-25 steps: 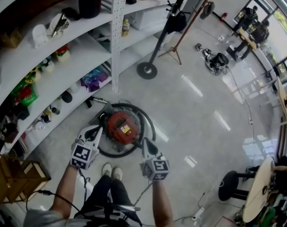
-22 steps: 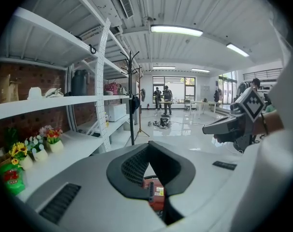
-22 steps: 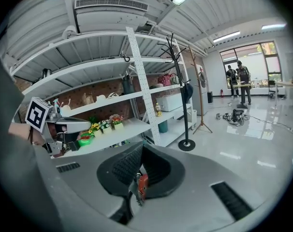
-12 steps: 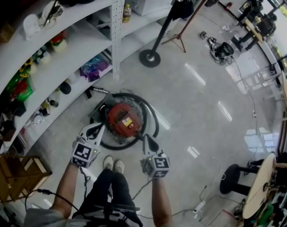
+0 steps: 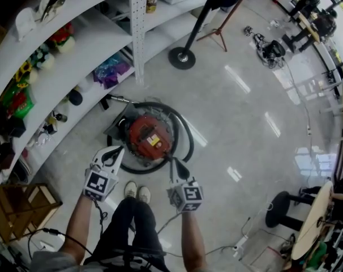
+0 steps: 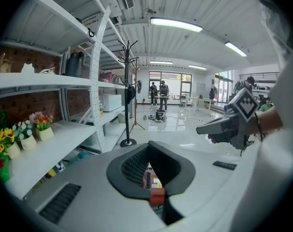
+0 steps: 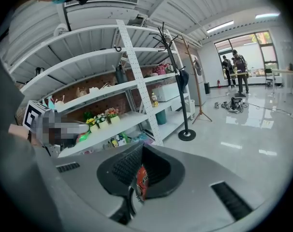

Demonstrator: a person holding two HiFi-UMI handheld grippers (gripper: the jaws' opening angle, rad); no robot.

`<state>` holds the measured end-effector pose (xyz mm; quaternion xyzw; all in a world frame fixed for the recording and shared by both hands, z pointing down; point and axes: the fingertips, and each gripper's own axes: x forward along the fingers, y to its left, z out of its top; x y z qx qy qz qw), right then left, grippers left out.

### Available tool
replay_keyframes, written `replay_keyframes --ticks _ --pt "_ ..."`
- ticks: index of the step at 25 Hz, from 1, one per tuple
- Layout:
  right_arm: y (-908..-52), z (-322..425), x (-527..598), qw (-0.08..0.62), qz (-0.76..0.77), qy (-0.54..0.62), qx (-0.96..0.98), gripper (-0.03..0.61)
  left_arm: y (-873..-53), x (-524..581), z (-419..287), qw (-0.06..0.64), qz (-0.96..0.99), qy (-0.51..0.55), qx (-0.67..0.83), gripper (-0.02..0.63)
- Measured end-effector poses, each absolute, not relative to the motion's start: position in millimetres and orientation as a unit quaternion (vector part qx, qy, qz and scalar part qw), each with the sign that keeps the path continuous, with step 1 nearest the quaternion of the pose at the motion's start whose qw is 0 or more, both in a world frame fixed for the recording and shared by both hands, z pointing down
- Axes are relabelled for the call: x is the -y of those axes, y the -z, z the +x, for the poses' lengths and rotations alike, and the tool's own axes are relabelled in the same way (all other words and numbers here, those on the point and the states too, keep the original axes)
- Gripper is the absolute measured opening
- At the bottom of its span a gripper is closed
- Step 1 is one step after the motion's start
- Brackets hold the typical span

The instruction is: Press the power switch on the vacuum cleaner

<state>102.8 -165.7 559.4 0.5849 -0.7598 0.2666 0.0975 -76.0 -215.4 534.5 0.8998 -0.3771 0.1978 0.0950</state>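
The red, round vacuum cleaner (image 5: pixel 150 137) sits on the glossy floor (image 5: pixel 239 129), just beside the lowest board of the white shelves (image 5: pixel 98 44) and just ahead of the person's pale shoes (image 5: pixel 136 192). A yellow and white label lies on its top, and its black hose (image 5: pixel 189 140) curls in a ring around the body. Which part is the power switch is too small to tell.

The left tongs (image 5: pixel 116 152) hang over the near left edge of the cleaner and the right tongs (image 5: pixel 174 164) over its near right edge; whether either touches it cannot be told. In the left gripper view the jaws are drawn narrow, with only a slit between them and a strip of the red body and its label showing through. In the right gripper view the slit is thinner again, with a sliver of red behind it. Neither holds anything.

On the shelves, a white pot (image 6: pixel 44 133) holds red and orange flowers, and a second pot (image 6: pixel 13 151) beside it holds white and yellow ones. A teal bin (image 7: pixel 161 116) stands on a low shelf, its contents out of sight. A wooden crate (image 5: pixel 33 200) sits on the floor to the person's left; what is in it cannot be made out. A black coat stand rests on a round base (image 5: pixel 181 57) farther along the shelves
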Motion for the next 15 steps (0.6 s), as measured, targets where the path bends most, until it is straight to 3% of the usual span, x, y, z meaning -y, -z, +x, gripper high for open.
replay_keyframes --ticks 15 --pt "-638.3 101.9 172.9 0.109 0.580 -0.289 0.753 0.012 -608.5 225.5 -80.8 0.095 0.900 -0.221 0.364 0.006"
